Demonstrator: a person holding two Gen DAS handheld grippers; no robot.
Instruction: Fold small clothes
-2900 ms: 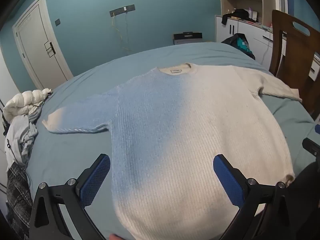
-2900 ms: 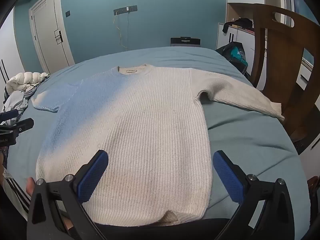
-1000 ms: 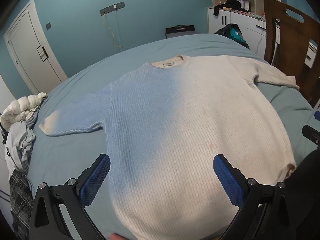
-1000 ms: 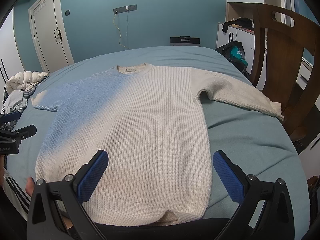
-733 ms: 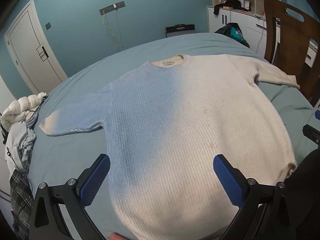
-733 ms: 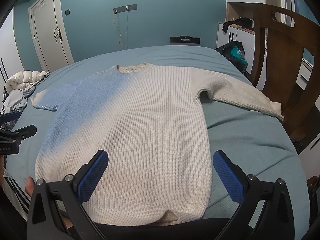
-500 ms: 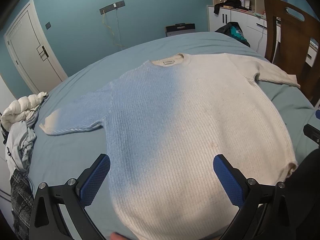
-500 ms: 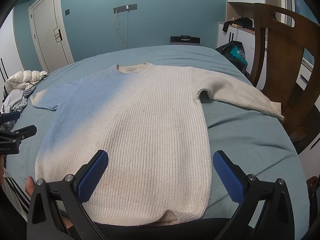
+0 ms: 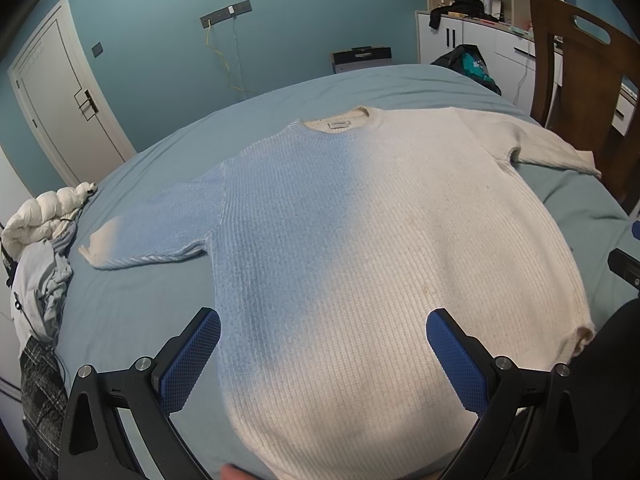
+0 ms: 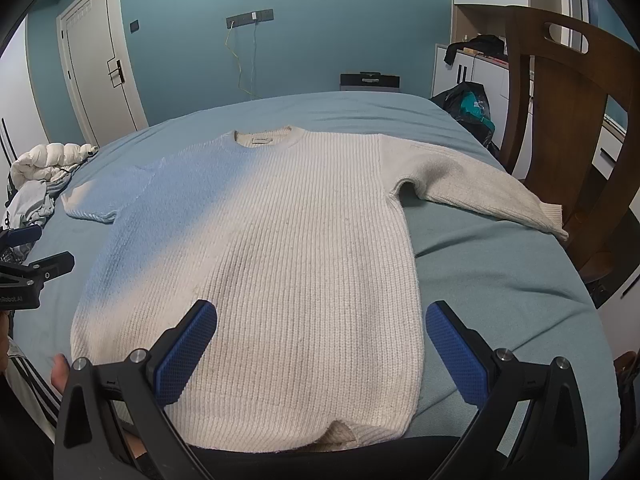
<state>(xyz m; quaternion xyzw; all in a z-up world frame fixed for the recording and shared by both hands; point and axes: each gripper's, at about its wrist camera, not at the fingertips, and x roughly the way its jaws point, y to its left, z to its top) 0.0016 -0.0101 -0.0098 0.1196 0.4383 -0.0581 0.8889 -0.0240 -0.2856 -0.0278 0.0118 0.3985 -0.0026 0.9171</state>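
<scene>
A cream and light-blue knit sweater (image 9: 360,232) lies flat and face up on the blue bed (image 9: 132,296), collar far, hem near, both sleeves spread out sideways. It also shows in the right wrist view (image 10: 288,240). My left gripper (image 9: 322,356) is open and empty, held above the hem on the sweater's left half. My right gripper (image 10: 320,344) is open and empty, held above the hem on the right half. The left gripper's tip (image 10: 36,272) shows at the left edge of the right wrist view.
A pile of clothes with a white puffer jacket (image 9: 36,224) sits at the bed's left edge. A wooden chair (image 10: 572,120) stands close to the bed's right side by the right sleeve (image 10: 480,188). A door (image 10: 96,68) and white cabinets (image 9: 472,36) are behind.
The left gripper has shifted slightly, so the sweater sits a little higher in its view than before. The right gripper has stayed still. Both stay open.
</scene>
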